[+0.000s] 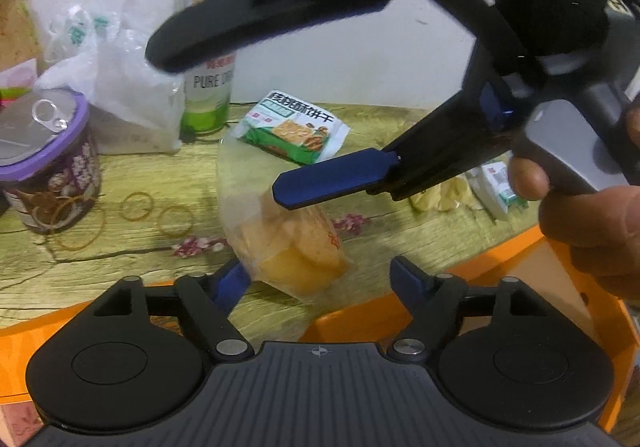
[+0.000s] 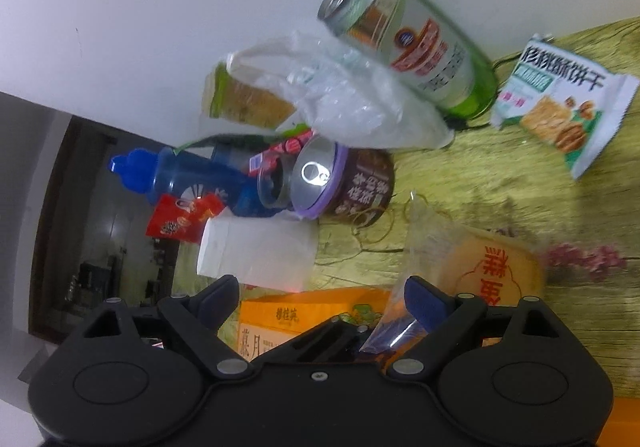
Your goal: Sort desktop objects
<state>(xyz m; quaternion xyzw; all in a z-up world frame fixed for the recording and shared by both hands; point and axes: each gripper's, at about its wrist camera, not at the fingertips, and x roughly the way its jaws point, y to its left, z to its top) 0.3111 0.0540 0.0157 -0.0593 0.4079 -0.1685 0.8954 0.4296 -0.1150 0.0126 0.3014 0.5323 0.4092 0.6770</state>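
Note:
A clear bag of yellow cakes [image 1: 296,247] lies on the wood-grain table [image 1: 120,259], its lower end hanging over the orange box [image 1: 500,267]. My left gripper [image 1: 318,279] is open, and the bag's bottom sits between its blue fingertips without being pinched. My right gripper [image 1: 220,127], held by a hand [image 1: 592,215], hovers open above the bag with one blue pad [image 1: 332,179] just over its top. In the right wrist view the same bag [image 2: 480,267] lies by the right finger, one corner reaching between the spread fingers of the right gripper [image 2: 322,301].
At the back stand a green beer can [image 1: 208,47], a cracker packet [image 1: 296,127], a purple-lidded tin [image 1: 44,151] and a crumpled plastic bag [image 1: 120,79]. Rubber bands [image 1: 138,205] lie loose. A blue bottle [image 2: 180,175], a red packet [image 2: 180,223] and white paper [image 2: 260,251] crowd one end.

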